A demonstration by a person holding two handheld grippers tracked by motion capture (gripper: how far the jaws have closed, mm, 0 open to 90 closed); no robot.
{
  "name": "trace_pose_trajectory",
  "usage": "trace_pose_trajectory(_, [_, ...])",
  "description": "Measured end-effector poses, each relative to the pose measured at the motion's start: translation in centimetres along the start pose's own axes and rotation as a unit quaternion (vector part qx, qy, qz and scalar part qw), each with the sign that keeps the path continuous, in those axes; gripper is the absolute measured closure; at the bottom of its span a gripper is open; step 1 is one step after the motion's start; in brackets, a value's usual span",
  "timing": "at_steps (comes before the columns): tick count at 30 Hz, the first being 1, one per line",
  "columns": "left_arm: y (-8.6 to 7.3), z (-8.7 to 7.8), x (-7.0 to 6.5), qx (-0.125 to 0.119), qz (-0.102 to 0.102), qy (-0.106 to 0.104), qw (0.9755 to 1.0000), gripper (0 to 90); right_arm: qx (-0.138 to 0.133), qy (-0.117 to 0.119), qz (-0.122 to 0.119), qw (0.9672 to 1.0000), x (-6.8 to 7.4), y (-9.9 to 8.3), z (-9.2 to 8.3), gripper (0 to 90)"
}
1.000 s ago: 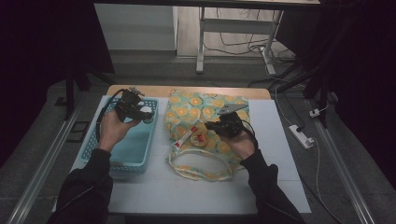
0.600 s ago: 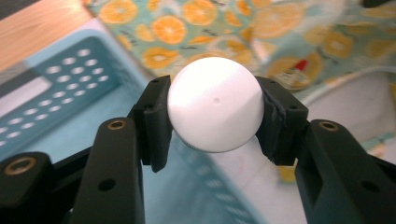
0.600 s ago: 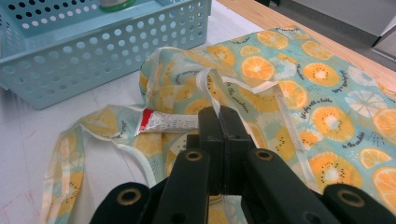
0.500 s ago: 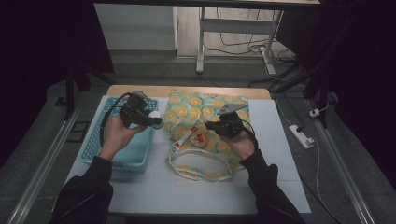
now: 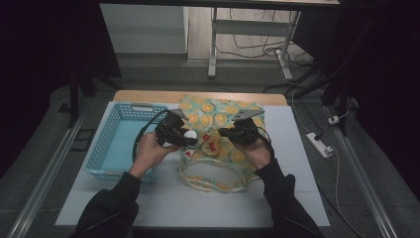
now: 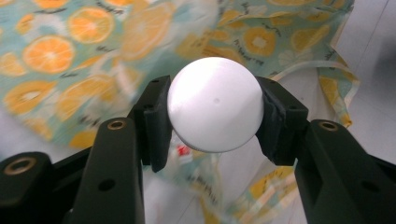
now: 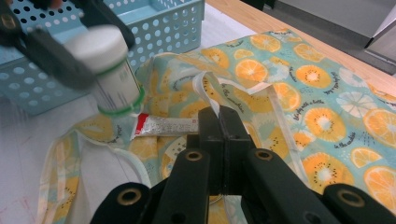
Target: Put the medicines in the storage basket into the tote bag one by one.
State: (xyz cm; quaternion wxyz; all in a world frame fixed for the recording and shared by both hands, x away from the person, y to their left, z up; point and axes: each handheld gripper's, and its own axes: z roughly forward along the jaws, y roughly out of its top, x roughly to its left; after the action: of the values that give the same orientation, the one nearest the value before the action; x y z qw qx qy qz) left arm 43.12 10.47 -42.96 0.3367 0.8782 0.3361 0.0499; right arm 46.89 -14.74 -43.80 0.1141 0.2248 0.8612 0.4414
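So the white bottle (image 6: pixel 215 103) is clamped cap-first between the left gripper (image 6: pixel 214 119)'s pads, one pad on each side of the round white cap. From the right gripper view you can see the rest of it, a white bottle with green bands, tilted and hanging just above the mouth of the bag (image 7: pixel 299 93), the orange-slice print cloth one. Right below the bottle, at the bag's opening, lies a small red and silver tube (image 7: pixel 163 126).

The right gripper (image 7: pixel 223 140) is squeezed fully together on the bag's pale strap (image 7: pixel 208 91), pinching it right in front of its own jaws and holding the mouth up. In the high view both hands meet over the bag, with the blue basket (image 5: pixel 106 144) off behind the left gripper, on its outer side.

My read: this is the packing step, bottle carried over from the basket side and about to go in. The next move probably needs the left gripper to bring the bottle lower and further into the opening before letting go, while the right one holds that strap lifted so the mouth doesn't flop closed. The tube sitting at the lip could get in the way.
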Motion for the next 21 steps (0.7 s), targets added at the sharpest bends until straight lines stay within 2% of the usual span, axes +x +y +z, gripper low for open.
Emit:
trace_pose_trajectory(9, [2.0, 3.4, -1.0, 0.012, 0.017, 0.004, 0.9998, 50.2, -0.003, -0.004, 0.002, 1.0, -0.1, 0.0, 0.0, 89.9])
trace_pose_trajectory(21, [3.3, 6.7, -0.7, 0.015, 0.019, 0.019, 0.9995, 50.2, -0.005, -0.008, 0.008, 0.9999, -0.4, 0.0, -0.1, 89.9])
